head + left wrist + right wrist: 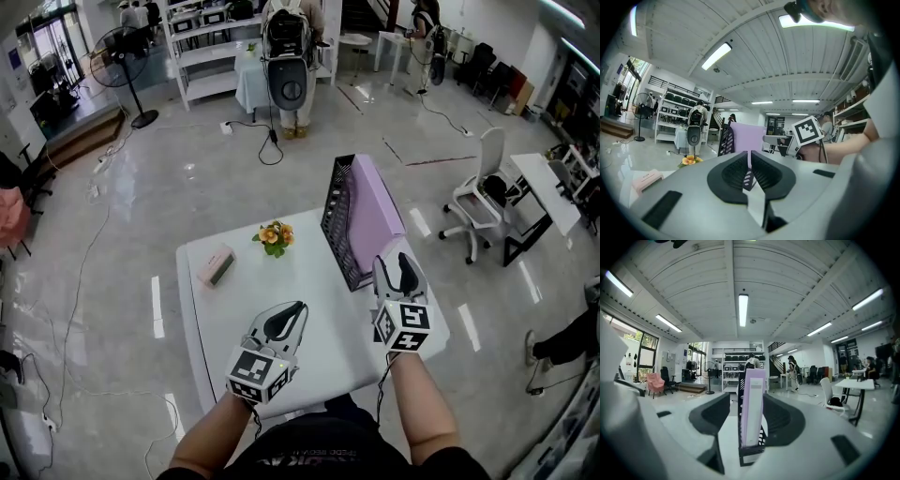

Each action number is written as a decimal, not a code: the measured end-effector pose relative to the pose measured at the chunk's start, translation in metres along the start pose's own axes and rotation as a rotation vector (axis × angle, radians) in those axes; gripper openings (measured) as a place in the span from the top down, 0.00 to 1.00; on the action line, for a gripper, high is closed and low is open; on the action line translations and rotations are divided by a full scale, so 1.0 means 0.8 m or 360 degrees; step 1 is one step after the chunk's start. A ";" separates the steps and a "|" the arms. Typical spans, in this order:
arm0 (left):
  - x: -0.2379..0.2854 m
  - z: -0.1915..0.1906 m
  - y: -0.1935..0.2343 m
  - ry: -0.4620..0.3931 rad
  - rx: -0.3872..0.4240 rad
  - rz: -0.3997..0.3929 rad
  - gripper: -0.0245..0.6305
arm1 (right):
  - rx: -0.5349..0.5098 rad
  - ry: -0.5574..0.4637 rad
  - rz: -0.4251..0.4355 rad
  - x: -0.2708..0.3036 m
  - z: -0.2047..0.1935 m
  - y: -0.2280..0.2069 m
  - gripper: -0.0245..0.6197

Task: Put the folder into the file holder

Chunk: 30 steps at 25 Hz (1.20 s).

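Purple folder upright inside black file holder, right of centre on white table.
Just below: right gripper, jaws apart, clamping nothing. Lower centre: left gripper, closed, empty. Flowers and pink box at left, apart.

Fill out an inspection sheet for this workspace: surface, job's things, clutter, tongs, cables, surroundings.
Surface: white table on a glossy floor.
Job's things: purple folder stands upright inside the black file holder at the table's right side.
Clutter: orange flowers and a pink box on the far left part of the table.
Grippers: left tongs shut, empty; right tongs open, aimed at the folder's near edge, not pressing on it.
Cables: black cable loops on the floor beyond the table; thin cable trails at left.
Surroundings: standing fan, shelving, white office chair.
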<state>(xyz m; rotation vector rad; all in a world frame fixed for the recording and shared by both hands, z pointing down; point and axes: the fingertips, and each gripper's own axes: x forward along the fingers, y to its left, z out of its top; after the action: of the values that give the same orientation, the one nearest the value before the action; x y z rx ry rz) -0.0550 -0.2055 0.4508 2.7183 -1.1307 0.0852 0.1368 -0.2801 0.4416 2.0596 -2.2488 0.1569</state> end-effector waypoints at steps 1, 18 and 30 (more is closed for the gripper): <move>-0.003 0.000 -0.001 -0.0003 0.0001 -0.0007 0.92 | 0.0002 -0.0008 -0.0002 -0.006 0.001 0.002 0.64; -0.049 0.015 -0.037 -0.0062 -0.0002 -0.0084 0.93 | -0.0076 -0.0194 0.0492 -0.120 0.047 0.122 0.96; -0.053 0.009 -0.091 -0.0099 -0.0045 0.0190 0.96 | -0.0147 -0.0196 0.0862 -0.182 0.043 0.117 0.96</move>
<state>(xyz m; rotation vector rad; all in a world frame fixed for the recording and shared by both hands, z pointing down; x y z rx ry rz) -0.0337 -0.1274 0.4269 2.6443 -1.3009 0.0021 0.0564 -0.1332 0.3868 1.4060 -2.7764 -0.0413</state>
